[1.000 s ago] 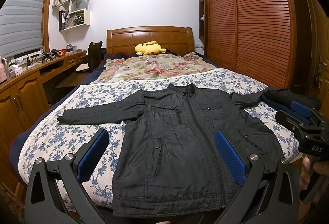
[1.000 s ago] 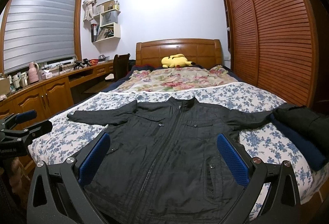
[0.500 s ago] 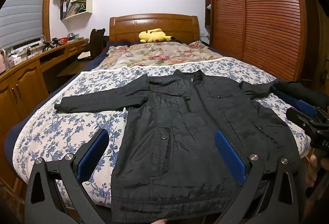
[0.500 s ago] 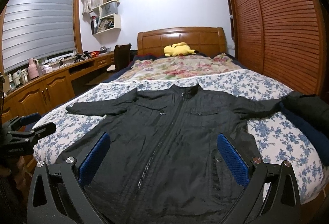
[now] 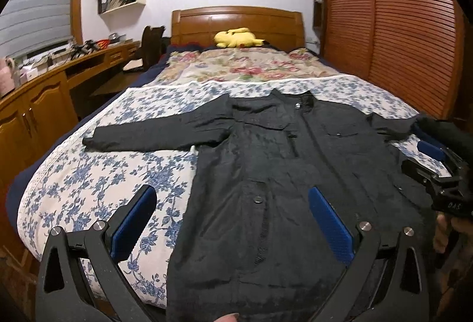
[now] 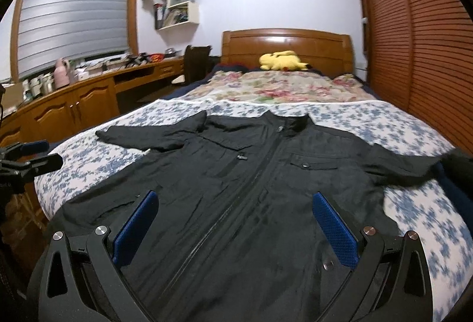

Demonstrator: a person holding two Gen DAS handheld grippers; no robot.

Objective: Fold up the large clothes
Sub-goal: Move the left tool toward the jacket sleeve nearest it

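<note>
A black zip jacket (image 5: 280,174) lies flat, front up, on the blue-flowered bed cover (image 5: 97,183), collar away from me and both sleeves spread out; it also shows in the right wrist view (image 6: 251,198). My left gripper (image 5: 233,221) is open and empty, just above the jacket's lower left hem. My right gripper (image 6: 236,227) is open and empty above the jacket's lower middle. The right gripper also shows at the right edge of the left wrist view (image 5: 437,171). The jacket's right sleeve end reaches a dark pile of clothes (image 6: 458,171).
A yellow plush toy (image 5: 236,38) sits by the wooden headboard (image 5: 236,20). A floral quilt (image 5: 245,68) covers the far half of the bed. A wooden desk and cabinets (image 5: 35,103) run along the left. Slatted wardrobe doors (image 5: 399,26) line the right.
Both grippers have moved forward and lower toward the jacket's hem. Both stay open. The jacket has not moved.
</note>
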